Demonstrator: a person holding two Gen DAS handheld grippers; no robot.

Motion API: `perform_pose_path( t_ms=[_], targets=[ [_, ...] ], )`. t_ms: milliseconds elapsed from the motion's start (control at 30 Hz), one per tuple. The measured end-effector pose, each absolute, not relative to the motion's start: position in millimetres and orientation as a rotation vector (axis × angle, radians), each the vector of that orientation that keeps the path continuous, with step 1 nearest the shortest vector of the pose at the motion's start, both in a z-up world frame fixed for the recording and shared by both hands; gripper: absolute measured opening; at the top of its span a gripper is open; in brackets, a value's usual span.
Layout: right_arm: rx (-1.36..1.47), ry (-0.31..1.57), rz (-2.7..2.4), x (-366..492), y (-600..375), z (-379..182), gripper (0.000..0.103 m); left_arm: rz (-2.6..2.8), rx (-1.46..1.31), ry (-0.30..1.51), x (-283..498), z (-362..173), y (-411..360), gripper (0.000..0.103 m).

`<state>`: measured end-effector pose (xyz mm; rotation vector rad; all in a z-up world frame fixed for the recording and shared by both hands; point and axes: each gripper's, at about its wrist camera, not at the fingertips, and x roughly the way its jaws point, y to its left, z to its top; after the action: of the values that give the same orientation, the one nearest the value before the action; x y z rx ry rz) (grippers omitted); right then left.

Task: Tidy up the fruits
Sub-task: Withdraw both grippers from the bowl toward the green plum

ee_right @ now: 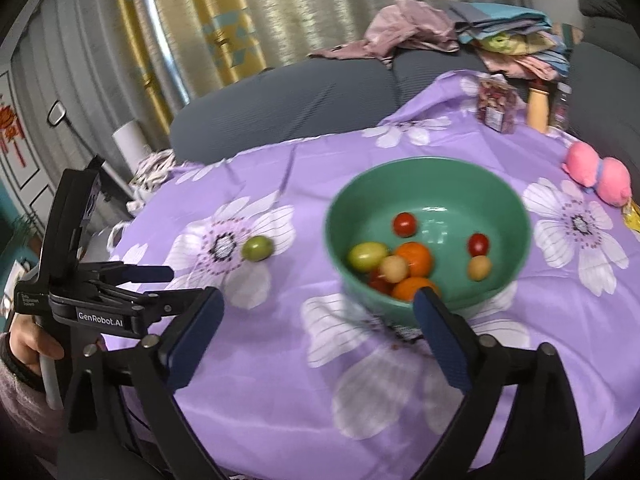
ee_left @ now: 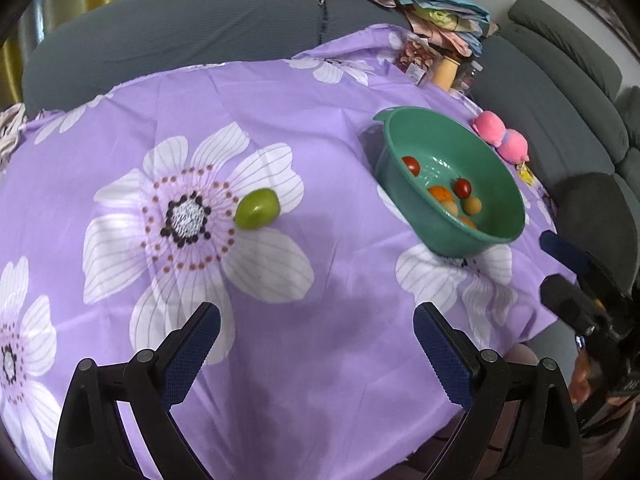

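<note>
A green round fruit [ee_left: 257, 209] [ee_right: 258, 248] lies alone on the purple flowered cloth [ee_left: 320, 128]. To its right stands a green bowl [ee_left: 400, 136] [ee_right: 432, 184]. In the bowl are red tomatoes [ee_right: 405, 224], oranges [ee_right: 416, 258], small yellowish fruits and one green fruit [ee_right: 367, 256]. My left gripper [ee_left: 316, 316] hovers open over bare cloth, nearer to me than the lone fruit, with nothing between its fingers. My right gripper [ee_right: 320, 296] stands open just before the bowl's near wall, also empty. Each gripper shows at the edge of the other's view.
A pink plush toy [ee_left: 502, 136] [ee_right: 598, 178] lies behind and to the right of the bowl. Jars and a packet [ee_right: 496, 106] stand at the table's far edge. A grey sofa [ee_left: 180, 28] with piled clothes [ee_right: 412, 28] surrounds the table.
</note>
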<state>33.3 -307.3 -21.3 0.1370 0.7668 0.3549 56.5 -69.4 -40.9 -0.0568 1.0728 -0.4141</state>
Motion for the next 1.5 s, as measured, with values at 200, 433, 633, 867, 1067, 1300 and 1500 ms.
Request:
perform_pose_path(
  t_ms=[200,433,633,867,1067,1300,1500],
  targets=[
    [0.067,0.811,0.411,29,-272,-28,0.097,-0.400,-0.115,1.074,48,-46,-45,0.097],
    [0.012,0.866,0.451,28,-244,-41,0.097,-0.382,-0.169,1.071,39,-49,-20,0.097],
    [-0.026,0.899,0.472,27,-225,-47,0.097,-0.393,-0.195,1.081,36,-56,-11,0.097],
    [-0.044,0.927,0.475,32,-212,-54,0.097,-0.424,-0.215,1.080,36,-60,-5,0.097],
    [-0.055,0.951,0.480,38,-203,-60,0.097,-0.431,-0.228,1.084,38,-64,-1,0.097],
    [-0.053,0.962,0.492,45,-199,-65,0.097,-0.435,-0.223,1.090,42,-66,-3,0.097],
    [-0.039,0.983,0.487,54,-202,-73,0.097,-0.436,-0.221,1.106,48,-73,-4,0.097]
  ],
)
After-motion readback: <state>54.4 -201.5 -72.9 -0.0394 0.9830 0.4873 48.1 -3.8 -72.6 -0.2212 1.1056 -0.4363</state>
